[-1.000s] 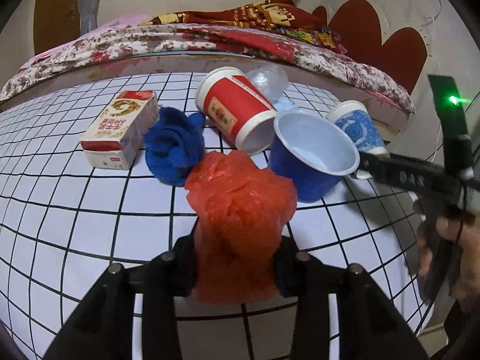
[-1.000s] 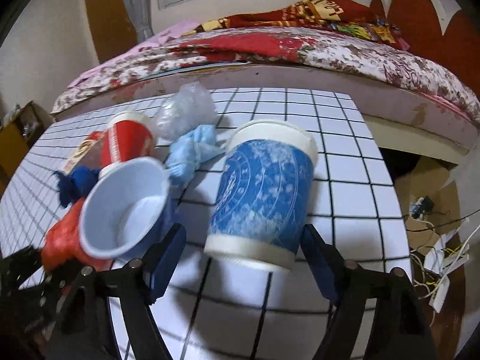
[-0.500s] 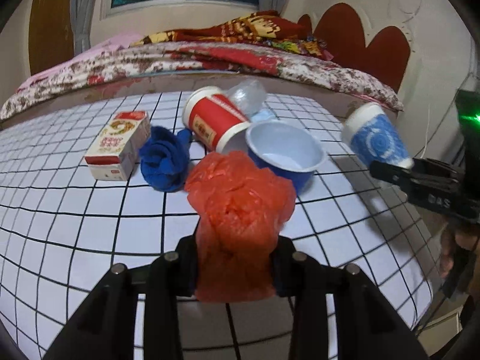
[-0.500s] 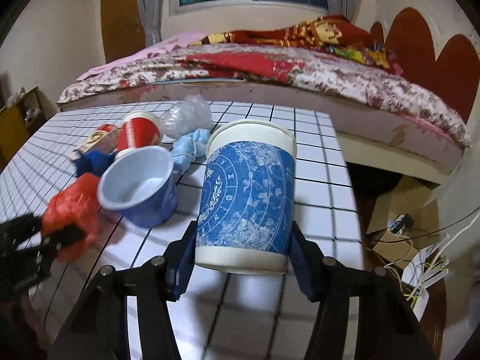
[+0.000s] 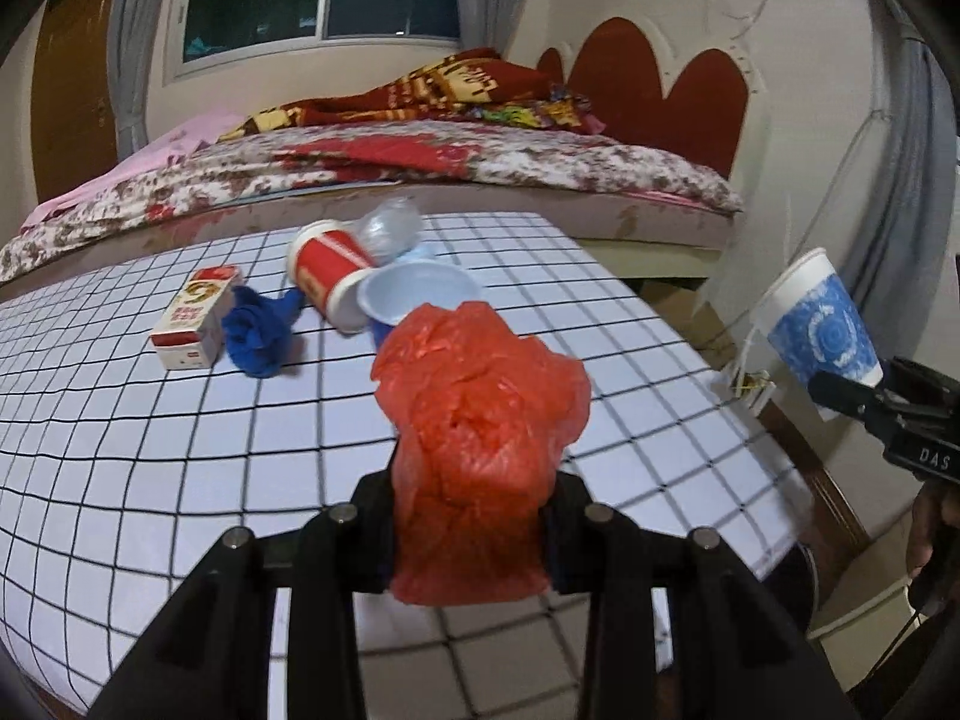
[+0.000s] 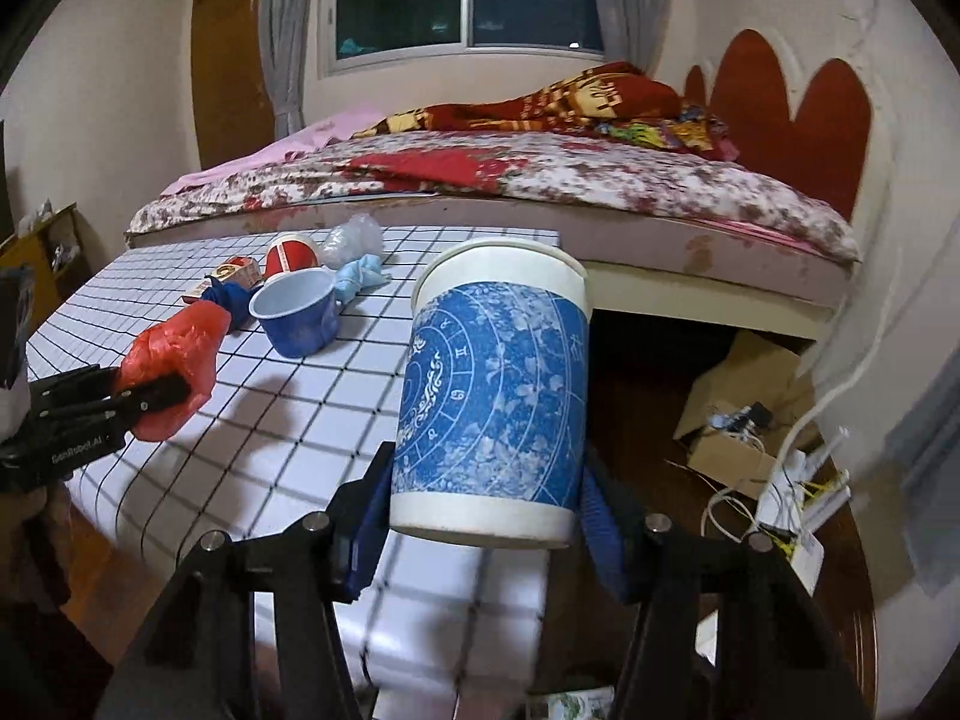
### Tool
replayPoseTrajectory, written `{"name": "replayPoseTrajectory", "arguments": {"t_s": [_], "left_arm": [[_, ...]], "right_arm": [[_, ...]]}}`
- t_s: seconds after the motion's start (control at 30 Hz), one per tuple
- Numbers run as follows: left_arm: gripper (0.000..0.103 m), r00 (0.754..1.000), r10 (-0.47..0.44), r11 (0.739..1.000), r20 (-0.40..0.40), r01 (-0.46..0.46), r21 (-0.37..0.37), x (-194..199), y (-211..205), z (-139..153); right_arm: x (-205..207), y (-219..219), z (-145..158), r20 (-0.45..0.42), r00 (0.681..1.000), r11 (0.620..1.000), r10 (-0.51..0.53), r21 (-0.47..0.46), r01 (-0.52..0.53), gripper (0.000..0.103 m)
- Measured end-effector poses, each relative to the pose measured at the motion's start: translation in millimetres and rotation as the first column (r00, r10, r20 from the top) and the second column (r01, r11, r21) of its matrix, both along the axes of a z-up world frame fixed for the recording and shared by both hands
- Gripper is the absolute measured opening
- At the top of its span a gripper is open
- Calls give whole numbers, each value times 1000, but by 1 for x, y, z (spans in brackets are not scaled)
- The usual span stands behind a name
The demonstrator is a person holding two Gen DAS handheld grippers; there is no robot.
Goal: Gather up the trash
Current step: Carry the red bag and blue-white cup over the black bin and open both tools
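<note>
Clamping crinkled red plastic bag (image 5: 474,450) in my left gripper (image 5: 471,534) above the checked surface (image 5: 180,420); right gripper (image 6: 486,534), jaws just narrowed, grips the smooth blue-patterned paper cup (image 6: 498,402) past its edge. Only the right view shows the cardboard box (image 6: 744,420) on the floor.

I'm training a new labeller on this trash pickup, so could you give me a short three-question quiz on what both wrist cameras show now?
1. True or false: the left gripper is shut on the red plastic bag.
2. Which cup does the right gripper hold? A) red paper cup B) blue patterned paper cup C) blue plastic cup
3. Fill in: the red paper cup lies on its ____ on the checked table.

Key: 1 true; 2 B; 3 side.
</note>
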State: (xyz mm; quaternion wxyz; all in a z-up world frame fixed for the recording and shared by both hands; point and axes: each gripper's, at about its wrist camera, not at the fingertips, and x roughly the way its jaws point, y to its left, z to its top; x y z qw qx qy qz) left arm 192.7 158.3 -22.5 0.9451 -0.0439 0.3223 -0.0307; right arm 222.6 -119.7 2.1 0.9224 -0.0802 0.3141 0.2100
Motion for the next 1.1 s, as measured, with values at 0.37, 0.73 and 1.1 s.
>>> {"name": "replayPoseTrajectory", "arguments": {"t_s": [0.37,0.73,1.1], "left_arm": [[36,997,-78,997,5,78,-19,-32,-62,5],[36,984,-179,984,-18,179,-19,-47,-130,-1],[36,943,-325,946,-69,324,-24,-52,-200,-26]], "right_arm": [[-53,-70,-14,-8,997,996,-82,23,82,59],[-74,-130,-33,-59,985,985,-161,56,164,59],[-96,-170,-57,-97,974,979,-202,-12,202,59]]}}
